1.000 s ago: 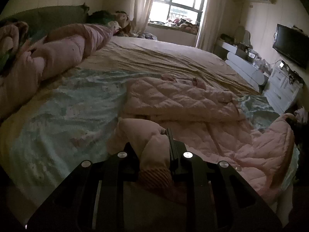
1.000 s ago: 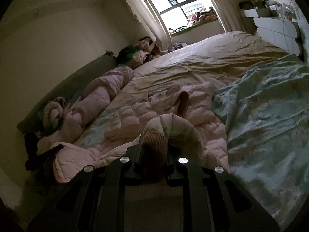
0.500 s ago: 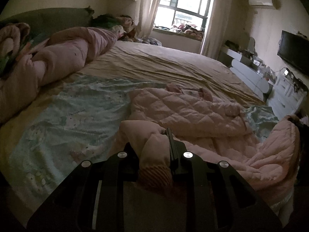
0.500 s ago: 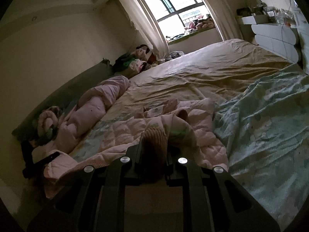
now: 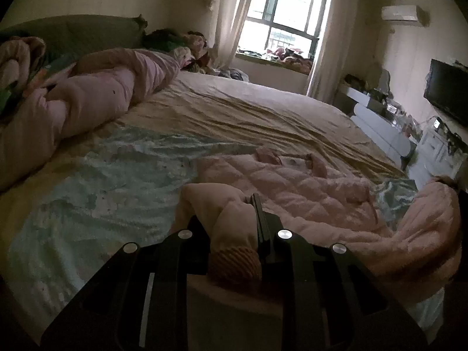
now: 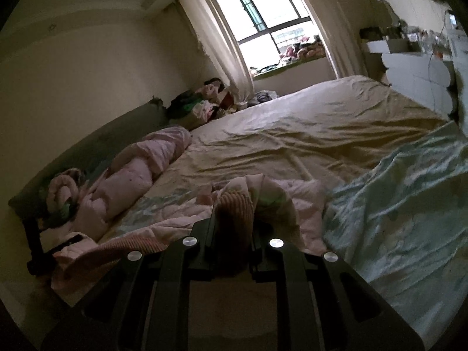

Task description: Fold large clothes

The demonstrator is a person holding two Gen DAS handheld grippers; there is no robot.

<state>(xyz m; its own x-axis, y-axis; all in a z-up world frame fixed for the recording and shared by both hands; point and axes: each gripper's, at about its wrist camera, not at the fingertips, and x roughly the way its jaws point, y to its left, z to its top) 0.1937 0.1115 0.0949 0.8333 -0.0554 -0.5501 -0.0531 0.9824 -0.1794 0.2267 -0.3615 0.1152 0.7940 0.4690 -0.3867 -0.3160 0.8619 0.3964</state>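
- A pink quilted jacket (image 5: 292, 184) lies spread on the bed (image 5: 248, 117), collar toward the window (image 5: 280, 20).
- The left gripper (image 5: 234, 234) and the right gripper (image 6: 234, 228) each pinch a ribbed cuff, sleeves lifted.
- Judged early: no fold laid; sleeves and body remain.

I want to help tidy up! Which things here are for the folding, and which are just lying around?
For the folding:
pink jacket
left gripper, shut on a cuff
right gripper, shut on a cuff

Just lying around:
rolled pink quilt
blue sheet
clothes pile
TV
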